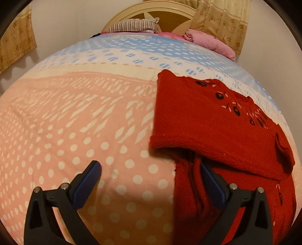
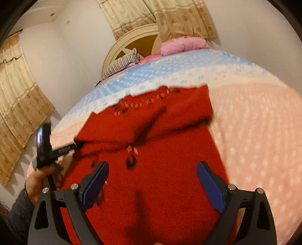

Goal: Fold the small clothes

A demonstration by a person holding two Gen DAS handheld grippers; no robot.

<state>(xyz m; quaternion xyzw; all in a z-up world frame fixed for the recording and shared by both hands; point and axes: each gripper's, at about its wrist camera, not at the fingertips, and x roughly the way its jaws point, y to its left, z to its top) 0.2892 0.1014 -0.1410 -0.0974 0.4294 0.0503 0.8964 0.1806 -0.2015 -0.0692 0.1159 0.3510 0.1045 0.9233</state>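
Red knit fills the near field of both wrist views: a small sweater (image 2: 151, 179) lies on the bedspread (image 1: 66, 122), partly folded. In the left wrist view the left gripper (image 1: 151, 173) stands wide, one blue pad over bare bedspread, the other at the sweater's near edge, beside a vertical crease; nothing is pinched between them. In the right wrist view the right gripper (image 2: 152, 175) hovers over the sweater's body, jaws spread wide and empty, the pads apparently clear of the knit, though motion blur makes contact hard to exclude.

Beyond the grippers, one flap (image 1: 198, 120), a sleeve or side panel, lies turned in across the body, its hem forming a thick rolled edge above the lower layer. Dark embroidered motifs (image 1: 234, 109) run along the far edge. At the left of the right wrist view, the person's hand (image 2: 39, 181) holds the other gripper's handle beside the sweater.

Judged stage: a first fold is done and released; the garment remains long toward the camera, so the opposite side and a lengthwise fold appear outstanding.

Farther off, a striped pillow (image 1: 135, 26) and a pink bundle (image 1: 207, 41) rest at the headboard (image 1: 151, 13); curtains (image 2: 179, 17) hang behind.
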